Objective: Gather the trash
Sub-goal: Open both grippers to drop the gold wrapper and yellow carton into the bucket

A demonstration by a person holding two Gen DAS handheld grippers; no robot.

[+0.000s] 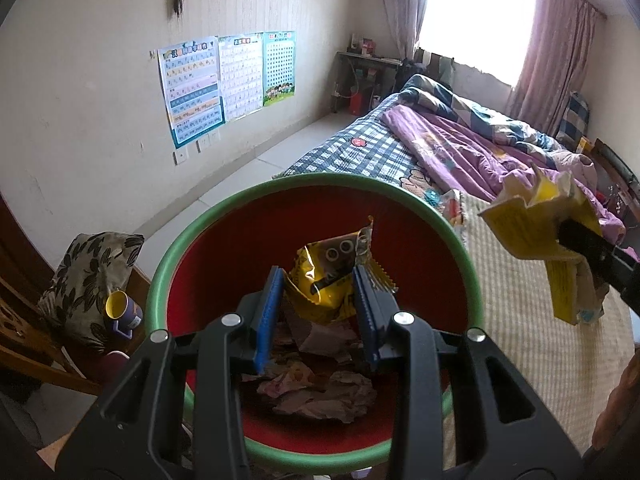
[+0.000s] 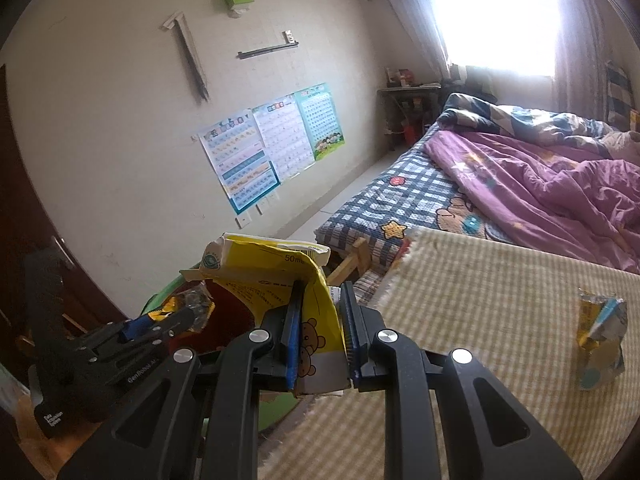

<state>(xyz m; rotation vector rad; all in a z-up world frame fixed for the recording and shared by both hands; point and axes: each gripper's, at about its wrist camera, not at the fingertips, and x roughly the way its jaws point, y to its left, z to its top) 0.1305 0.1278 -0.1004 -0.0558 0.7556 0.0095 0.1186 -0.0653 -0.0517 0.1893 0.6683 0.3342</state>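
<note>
the bed (image 1: 460,148) filled the room from 12 to 3 o'clock, its purple quilt (image 2: 560,192) rumpled over a checked sheet, with a striped beige mat (image 2: 500,320) spread on the near end. the red bin (image 1: 192,264) with its green rim stood at 6 o'clock off the bed's foot, crumpled paper (image 1: 320,396) lying in its bottom. the left claw (image 1: 316,304) hung over the bin's mouth, narrowly parted and pinched on a yellow snack wrapper (image 1: 332,276). the right claw (image 2: 320,344) was clamped tight on a flattened yellow carton (image 2: 280,276) at 3 o'clock of the bin, above the mat. one more crushed packet (image 2: 600,340) lay on the mat at the right claw's 3 o'clock.
</note>
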